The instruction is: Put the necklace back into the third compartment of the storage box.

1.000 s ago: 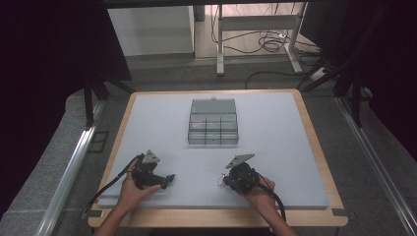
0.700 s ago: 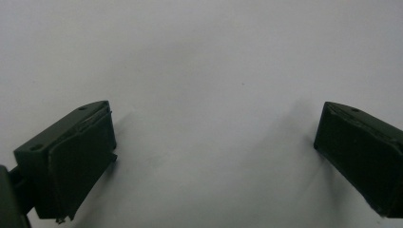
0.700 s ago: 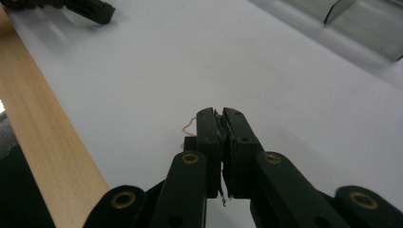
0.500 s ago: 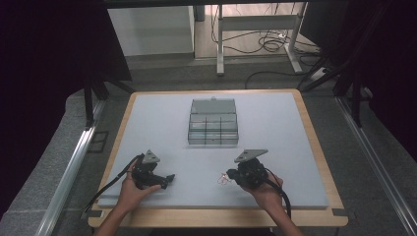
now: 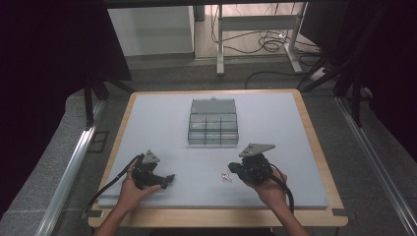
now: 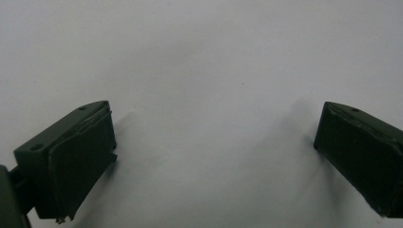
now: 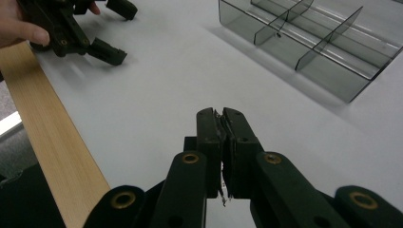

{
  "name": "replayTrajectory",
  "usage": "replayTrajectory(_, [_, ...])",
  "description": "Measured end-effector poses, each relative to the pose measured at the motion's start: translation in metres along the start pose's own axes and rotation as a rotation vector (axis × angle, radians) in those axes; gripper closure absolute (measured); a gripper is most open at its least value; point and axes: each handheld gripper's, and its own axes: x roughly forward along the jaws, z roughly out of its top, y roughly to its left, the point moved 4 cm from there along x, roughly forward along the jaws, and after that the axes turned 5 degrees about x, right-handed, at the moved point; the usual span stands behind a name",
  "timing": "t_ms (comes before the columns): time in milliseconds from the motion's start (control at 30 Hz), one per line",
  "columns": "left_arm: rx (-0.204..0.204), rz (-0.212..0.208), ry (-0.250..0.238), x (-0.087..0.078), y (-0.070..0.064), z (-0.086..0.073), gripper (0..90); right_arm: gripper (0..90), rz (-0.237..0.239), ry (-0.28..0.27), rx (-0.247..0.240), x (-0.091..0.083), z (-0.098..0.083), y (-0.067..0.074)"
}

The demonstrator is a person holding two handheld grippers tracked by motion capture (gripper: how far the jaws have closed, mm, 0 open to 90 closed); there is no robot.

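Grey tabletop (image 5: pixel 162 118): pale matte sheet inside a light wooden border, seen from above in the high view.
Clear smoke-tinted plastic compartment box (image 5: pixel 213 123): at the middle of the tabletop, toward the far edge; its lid stands open at the back, thin dividers split it into small cells, and the contents of the cells cannot be told.
Left gripper (image 5: pixel 169 179): black, held in the person's left hand (image 5: pixel 129 191) near the near edge, left of centre; jaws spread wide apart over bare tabletop, nothing between them in the left gripper view.
Right gripper (image 7: pixel 222 115): black, held in the right hand (image 5: pixel 269 188) near the near edge, right of centre; jaws pressed together on a thin pale sliver that cannot be identified.
Small pale object with a red spot (image 5: pixel 225 176): on the tabletop at the tip of the right gripper; too small to name.
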Motion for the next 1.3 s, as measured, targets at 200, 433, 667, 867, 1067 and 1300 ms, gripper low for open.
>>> replayTrajectory(200, [0.004,-0.001,0.004,0.0,0.0,0.0,0.0,84.9,-0.003,-0.023,-0.002,-0.005,0.012,0.001])
replayTrajectory(433, [0.005,-0.002,0.005,0.0,0.0,0.0,0.0,84.9,-0.014,-0.074,-0.025,-0.022,0.035,0.004])
replayTrajectory(667, [0.003,-0.002,0.005,0.0,0.0,0.0,0.0,84.9,-0.026,-0.101,-0.049,-0.035,0.053,0.007])
replayTrajectory(867, [-0.001,-0.002,0.003,0.0,0.0,0.0,0.0,84.9,-0.038,-0.131,-0.062,-0.049,0.066,0.008])
replayTrajectory(1067, [0.003,-0.003,0.006,-0.001,0.0,0.0,0.0,84.9,-0.046,-0.151,-0.066,-0.059,0.076,0.008])
replayTrajectory(1300, [0.003,-0.003,0.006,-0.001,0.0,0.0,0.0,84.9,-0.045,-0.171,-0.058,-0.063,0.086,0.006])
